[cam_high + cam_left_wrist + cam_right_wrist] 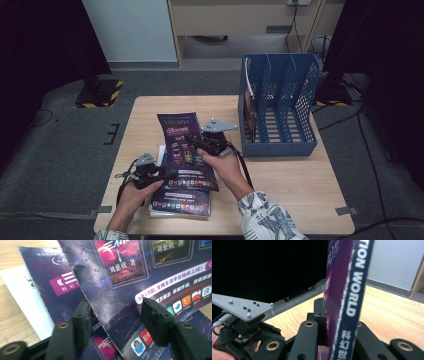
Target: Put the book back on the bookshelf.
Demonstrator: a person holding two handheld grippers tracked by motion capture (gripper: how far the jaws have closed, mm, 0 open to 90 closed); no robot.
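I am holding the magazine (186, 150) lifted over the stack (180, 202) on the bench (290, 200), my right gripper (196, 140) clamped on its edge. My left gripper (161, 176) is half open around its lower corner, not pressing. I should close it gently before carrying the magazine to the rack (280, 107).

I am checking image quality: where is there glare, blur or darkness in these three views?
High view: dim, sides nearly black; the table is evenly lit. Left gripper view: the lifted magazine shows soft glare on its glossy cover, and the jaws are slightly blurred. Right gripper view: the spine is sharp, the background left is black.
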